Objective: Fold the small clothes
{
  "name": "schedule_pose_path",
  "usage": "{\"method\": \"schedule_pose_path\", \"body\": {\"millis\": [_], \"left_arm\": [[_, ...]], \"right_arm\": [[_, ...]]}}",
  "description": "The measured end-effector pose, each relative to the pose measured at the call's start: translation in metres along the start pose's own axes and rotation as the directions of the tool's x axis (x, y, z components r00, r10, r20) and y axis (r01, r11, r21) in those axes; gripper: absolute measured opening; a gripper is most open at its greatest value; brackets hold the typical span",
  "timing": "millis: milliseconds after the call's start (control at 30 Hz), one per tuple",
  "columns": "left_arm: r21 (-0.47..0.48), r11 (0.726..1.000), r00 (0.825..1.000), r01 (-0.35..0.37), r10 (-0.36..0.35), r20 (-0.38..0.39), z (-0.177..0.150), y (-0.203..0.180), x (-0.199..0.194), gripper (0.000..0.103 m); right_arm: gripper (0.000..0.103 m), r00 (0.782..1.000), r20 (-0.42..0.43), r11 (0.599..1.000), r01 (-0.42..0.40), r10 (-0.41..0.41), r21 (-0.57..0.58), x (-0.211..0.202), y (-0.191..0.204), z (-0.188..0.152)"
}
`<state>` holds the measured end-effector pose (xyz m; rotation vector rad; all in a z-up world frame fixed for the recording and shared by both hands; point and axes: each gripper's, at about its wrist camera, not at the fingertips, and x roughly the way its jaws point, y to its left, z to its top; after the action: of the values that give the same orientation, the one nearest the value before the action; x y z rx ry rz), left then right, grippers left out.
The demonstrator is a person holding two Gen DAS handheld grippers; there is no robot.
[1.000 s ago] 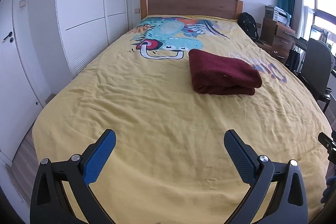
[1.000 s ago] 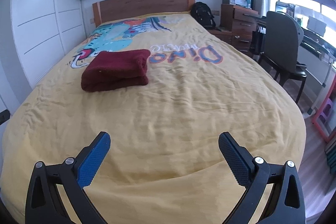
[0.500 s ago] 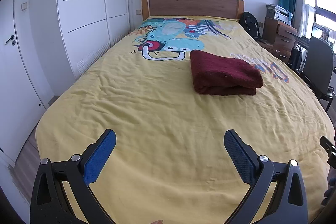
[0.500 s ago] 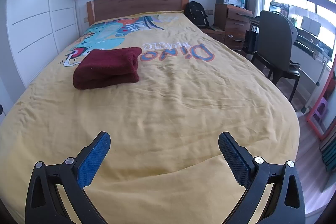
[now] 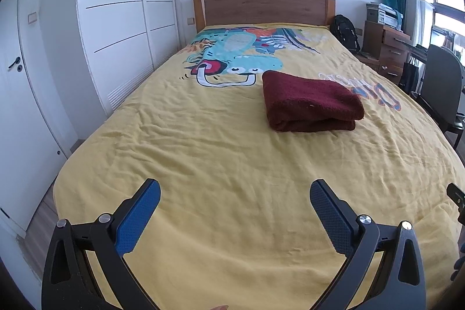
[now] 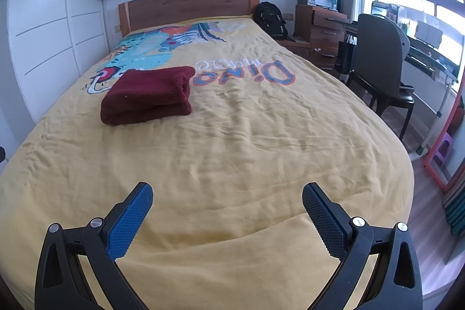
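1. Fingers come nearest: the left hand-held gripper [image 5: 234, 195] hangs over the foot of the bed with its blue pads spread wide and nothing between them.
2. Alongside it, the right hand-held gripper [image 6: 227, 198] is just as released, its jaws apart and empty above the near edge of the bed.
3. Under both lies the yellow bedspread [image 5: 221, 153], wrinkled, with a loose ridge of cloth near the foot in the right view; no other garment shows on it.
4. Farther up the bed, well apart from both grippers, sits the dark red garment [image 5: 311, 102], seen in the right view too [image 6: 149, 95]. It is already doubled into a thick, neat rectangle lying flat on the bedspread, just below the printed dinosaur [image 5: 232, 54].
5. Behind that stand the wooden headboard [image 5: 264, 7], a black backpack [image 6: 270, 19] beside the bed, and a desk chair [image 6: 377, 54] to the right.
6. As a judgement, the folding of this piece looks finished and both grippers are idle away from it. The next move would call for either fetching another small garment, none of which is visible, or reaching far forward to square up the folded one.
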<state>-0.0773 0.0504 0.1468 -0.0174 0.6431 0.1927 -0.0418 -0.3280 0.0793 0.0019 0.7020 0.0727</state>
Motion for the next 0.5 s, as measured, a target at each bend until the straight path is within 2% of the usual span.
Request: {"method": "schedule_pose_path", "body": {"millis": [500], "left_arm": [[0.019, 1.0, 1.0, -0.001, 0.001, 0.001, 0.0013, -0.0006, 0.0024, 0.102]], "right_arm": [[0.103, 1.0, -0.003, 1.0, 0.002, -0.002, 0.002, 0.0009, -0.0009, -0.0004]]}}
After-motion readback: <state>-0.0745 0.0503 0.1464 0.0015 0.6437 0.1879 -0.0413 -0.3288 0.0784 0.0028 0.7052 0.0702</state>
